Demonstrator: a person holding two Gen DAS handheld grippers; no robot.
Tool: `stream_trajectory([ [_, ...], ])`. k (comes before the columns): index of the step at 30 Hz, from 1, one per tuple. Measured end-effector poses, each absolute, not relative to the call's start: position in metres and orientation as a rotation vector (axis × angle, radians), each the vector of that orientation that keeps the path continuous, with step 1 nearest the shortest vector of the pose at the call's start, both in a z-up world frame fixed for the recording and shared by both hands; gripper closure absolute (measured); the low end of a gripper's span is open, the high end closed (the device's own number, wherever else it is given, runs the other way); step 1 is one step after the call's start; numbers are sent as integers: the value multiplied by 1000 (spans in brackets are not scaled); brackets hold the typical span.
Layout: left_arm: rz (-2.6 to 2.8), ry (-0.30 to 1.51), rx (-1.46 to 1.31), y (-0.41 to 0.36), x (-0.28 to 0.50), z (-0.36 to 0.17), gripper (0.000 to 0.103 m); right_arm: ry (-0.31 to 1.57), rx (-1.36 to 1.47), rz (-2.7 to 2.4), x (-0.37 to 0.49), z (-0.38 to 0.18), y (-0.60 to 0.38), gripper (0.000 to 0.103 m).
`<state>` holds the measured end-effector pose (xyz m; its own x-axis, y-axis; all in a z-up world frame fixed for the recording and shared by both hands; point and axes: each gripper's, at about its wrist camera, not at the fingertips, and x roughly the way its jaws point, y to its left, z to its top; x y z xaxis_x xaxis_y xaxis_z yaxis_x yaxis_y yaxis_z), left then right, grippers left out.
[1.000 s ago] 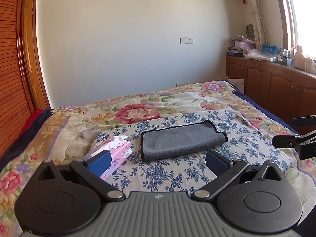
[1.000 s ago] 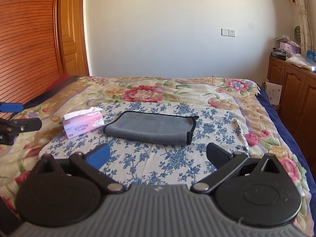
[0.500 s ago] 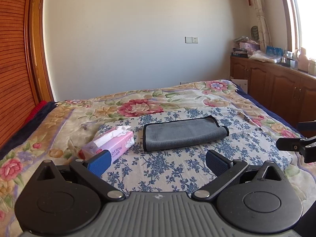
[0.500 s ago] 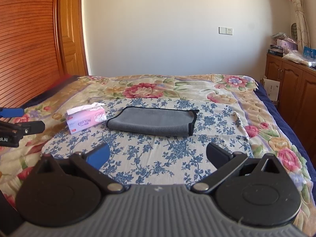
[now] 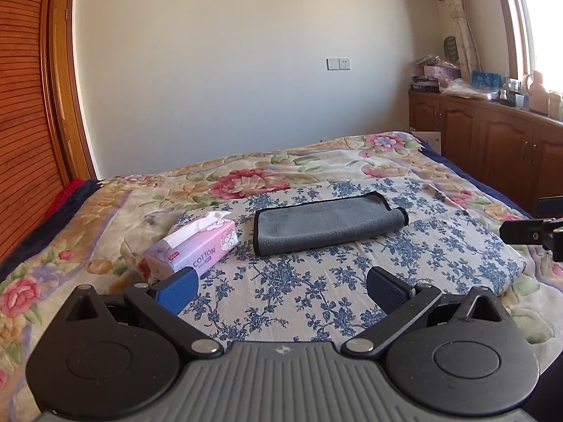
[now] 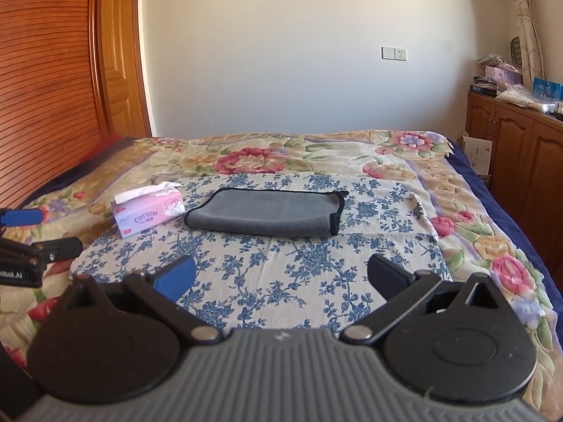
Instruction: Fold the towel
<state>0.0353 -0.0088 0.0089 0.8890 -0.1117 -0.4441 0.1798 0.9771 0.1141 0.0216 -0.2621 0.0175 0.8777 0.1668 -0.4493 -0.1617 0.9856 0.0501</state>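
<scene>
Both hand-held grippers hang above the near part of the bed with their fingers spread wide apart and nothing between them: the left gripper (image 5: 279,290) on the left side, the right gripper (image 6: 281,276) on the right, each showing at the edge of the other's view. Far left, a slatted wooden wardrobe (image 6: 42,81) and a wooden door (image 6: 118,70) run along the wall. Next comes the bed, covered by a floral blanket (image 6: 253,156) with large pink blooms, and on top of that a blue-flowered cloth (image 6: 281,267) spread flat. On the left part of this cloth sits a pink tissue pack (image 5: 198,246) marked COTTON, a white tissue sticking out of its top. Just to its right, apart from it, lies the grey towel (image 5: 325,223), black-edged and already folded into a long flat shape, well beyond both sets of fingers and untouched. A plain pale wall (image 5: 246,70) with a white switch plate (image 5: 338,64) stands behind the bed. Far right, wooden cabinets (image 5: 492,140) carry cluttered boxes and bottles under a bright window (image 5: 542,17) with a curtain (image 5: 457,28).
</scene>
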Motion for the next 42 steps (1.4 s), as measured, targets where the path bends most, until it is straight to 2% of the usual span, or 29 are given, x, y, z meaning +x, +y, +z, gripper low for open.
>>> stream_trajectory([
  [42, -23, 295, 76, 10, 21, 11, 0, 285, 40, 68, 12, 14, -269, 0],
])
